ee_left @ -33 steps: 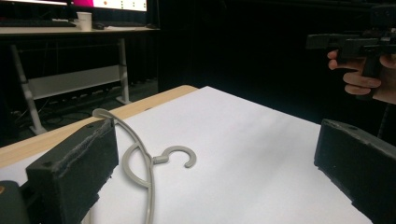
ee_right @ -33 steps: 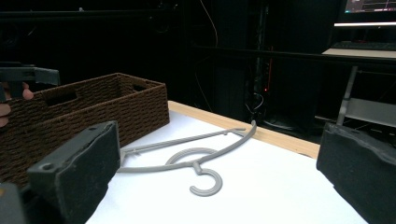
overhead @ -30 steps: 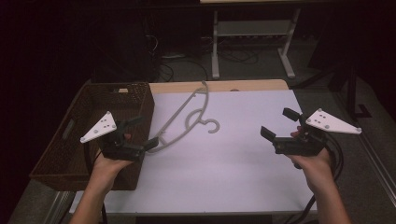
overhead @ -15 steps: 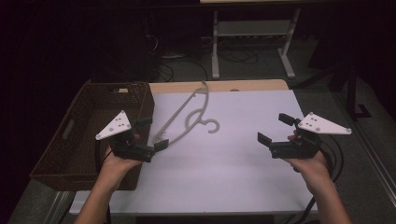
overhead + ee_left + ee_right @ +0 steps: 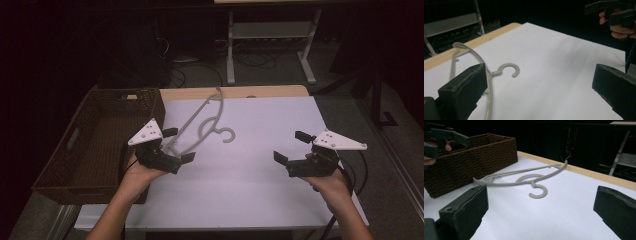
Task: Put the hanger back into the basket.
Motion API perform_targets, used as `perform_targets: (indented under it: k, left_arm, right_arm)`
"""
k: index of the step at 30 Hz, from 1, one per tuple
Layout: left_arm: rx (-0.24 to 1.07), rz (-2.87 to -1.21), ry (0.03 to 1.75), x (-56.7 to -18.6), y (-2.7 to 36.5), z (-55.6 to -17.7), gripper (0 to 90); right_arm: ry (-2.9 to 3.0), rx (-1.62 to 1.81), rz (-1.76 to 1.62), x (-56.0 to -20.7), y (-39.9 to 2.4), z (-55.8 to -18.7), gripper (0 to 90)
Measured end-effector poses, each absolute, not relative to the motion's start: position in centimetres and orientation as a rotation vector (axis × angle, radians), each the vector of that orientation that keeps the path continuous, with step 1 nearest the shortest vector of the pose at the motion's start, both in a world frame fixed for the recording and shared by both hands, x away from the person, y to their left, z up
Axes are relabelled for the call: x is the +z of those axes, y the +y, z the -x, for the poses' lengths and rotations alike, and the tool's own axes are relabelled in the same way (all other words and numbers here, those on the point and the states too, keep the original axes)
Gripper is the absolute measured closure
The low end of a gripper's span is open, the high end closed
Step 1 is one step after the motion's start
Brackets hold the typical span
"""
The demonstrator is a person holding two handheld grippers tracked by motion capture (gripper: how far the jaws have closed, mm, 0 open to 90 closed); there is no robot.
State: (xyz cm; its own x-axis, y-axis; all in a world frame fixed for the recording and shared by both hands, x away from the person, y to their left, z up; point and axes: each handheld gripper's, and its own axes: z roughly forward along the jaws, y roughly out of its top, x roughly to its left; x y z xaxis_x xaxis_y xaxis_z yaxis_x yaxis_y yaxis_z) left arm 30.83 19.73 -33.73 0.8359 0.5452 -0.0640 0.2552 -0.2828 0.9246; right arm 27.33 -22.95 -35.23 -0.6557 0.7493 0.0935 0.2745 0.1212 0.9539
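Observation:
A grey plastic hanger (image 5: 202,125) lies flat on the white table top, its hook (image 5: 227,135) pointing toward the middle. My left gripper (image 5: 179,145) is open at the hanger's near end, beside the basket. In the left gripper view the hanger's arm (image 5: 489,82) runs just inside the left jaw of the open gripper (image 5: 539,85), and nothing is clamped. My right gripper (image 5: 291,147) is open at the right of the table, well apart from the hanger. In its own view the gripper (image 5: 541,207) faces the hanger (image 5: 524,180) with bare table between.
A dark brown woven basket (image 5: 125,92) stands at the table's left edge, close to the left hand. A wooden strip (image 5: 260,91) borders the table's far edge. Beyond it stand a metal shelf frame (image 5: 272,35) and cables on the floor.
My left gripper has moved right, from over the basket's edge to the hanger's near end. The right gripper has drifted slightly left and nearer. The hanger has not moved.

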Motion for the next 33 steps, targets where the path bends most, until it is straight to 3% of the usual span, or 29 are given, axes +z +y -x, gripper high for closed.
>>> perform_targets:
  k: [15,30,33]
  left_arm:
    - [0.289,-2.035,0.659,-36.8,15.8,-34.9,0.5]
    - [0.388,-2.154,0.789,-39.7,15.1,-40.1,22.7]
    - [0.384,-2.167,0.802,-40.3,15.3,-40.7,31.8]
  right_arm:
    - [2.031,1.521,-1.02,-36.4,-23.3,-27.6,0.0]
    - [2.036,1.522,-1.029,-36.5,-23.5,-27.8,0.0]
    - [2.038,1.521,-1.026,-36.5,-23.5,-27.9,0.0]
